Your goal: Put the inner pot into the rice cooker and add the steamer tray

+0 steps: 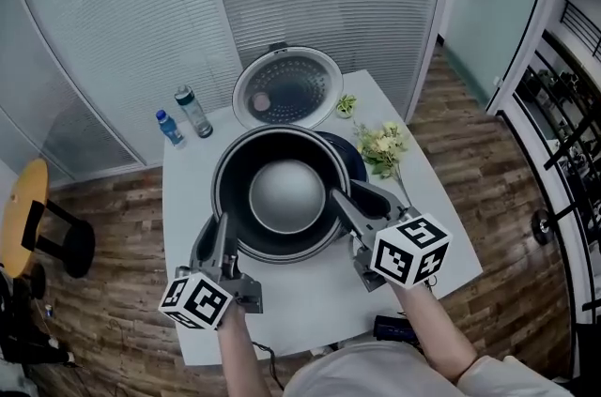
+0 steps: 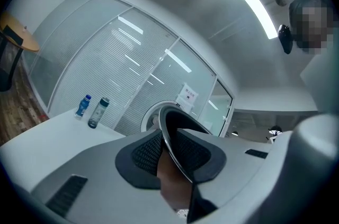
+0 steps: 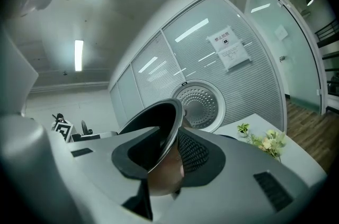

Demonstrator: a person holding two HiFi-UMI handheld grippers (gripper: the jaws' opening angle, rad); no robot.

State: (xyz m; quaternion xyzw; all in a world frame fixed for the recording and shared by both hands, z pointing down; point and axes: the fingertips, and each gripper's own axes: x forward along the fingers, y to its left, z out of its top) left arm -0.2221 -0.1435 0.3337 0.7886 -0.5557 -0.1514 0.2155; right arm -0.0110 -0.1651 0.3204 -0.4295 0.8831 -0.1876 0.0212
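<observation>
The inner pot [image 1: 286, 195], dark inside with a grey bottom and a metal rim, hangs above the white table [image 1: 310, 311], carried between both grippers. My left gripper [image 1: 223, 231] is shut on the rim at the pot's near left, where the pot rim [image 2: 175, 138] runs between its pads. My right gripper [image 1: 343, 198] is shut on the rim at the near right, and the pot rim [image 3: 165, 130] is clamped there too. Behind the pot is the dark blue rice cooker [image 1: 349, 156], mostly hidden, with its round perforated lid [image 1: 286, 87] standing open.
Two bottles [image 1: 171, 128] [image 1: 193, 112] stand at the table's far left. A bunch of flowers [image 1: 383, 146] and a small green plant [image 1: 346, 104] lie right of the cooker. A black device [image 1: 394, 328] sits at the near edge. Glass walls close in behind.
</observation>
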